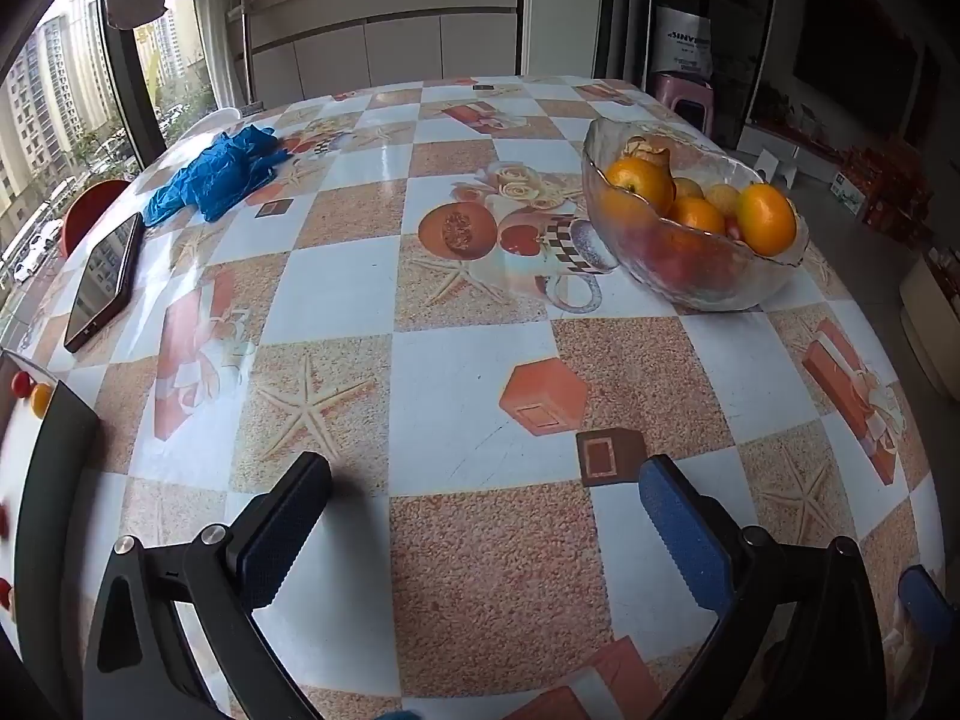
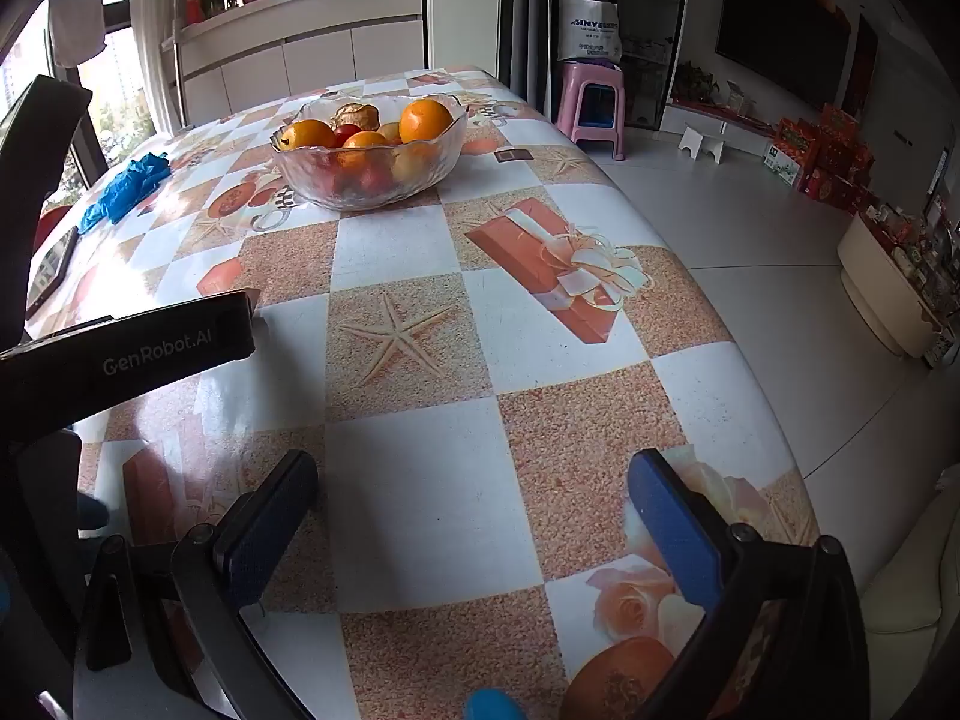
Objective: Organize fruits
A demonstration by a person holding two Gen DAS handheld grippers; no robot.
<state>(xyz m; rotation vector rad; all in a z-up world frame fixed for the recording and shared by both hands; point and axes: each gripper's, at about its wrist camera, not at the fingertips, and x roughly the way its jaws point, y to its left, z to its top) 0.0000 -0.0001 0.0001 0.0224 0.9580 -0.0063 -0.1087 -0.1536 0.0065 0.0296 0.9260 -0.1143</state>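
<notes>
Open left gripper [image 1: 486,516], fruit bowl [image 1: 690,276] well beyond

Left claw [image 1: 486,480], right claw [image 2: 473,474]: black frames, blue ribbed pads, silver screws.

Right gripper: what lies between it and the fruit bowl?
Only bare tablecloth between the open right gripper and the glass fruit bowl, in the right wrist view.

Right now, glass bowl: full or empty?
Full: the glass bowl stands upright, heaped with oranges and other fruit above its rim.
</notes>
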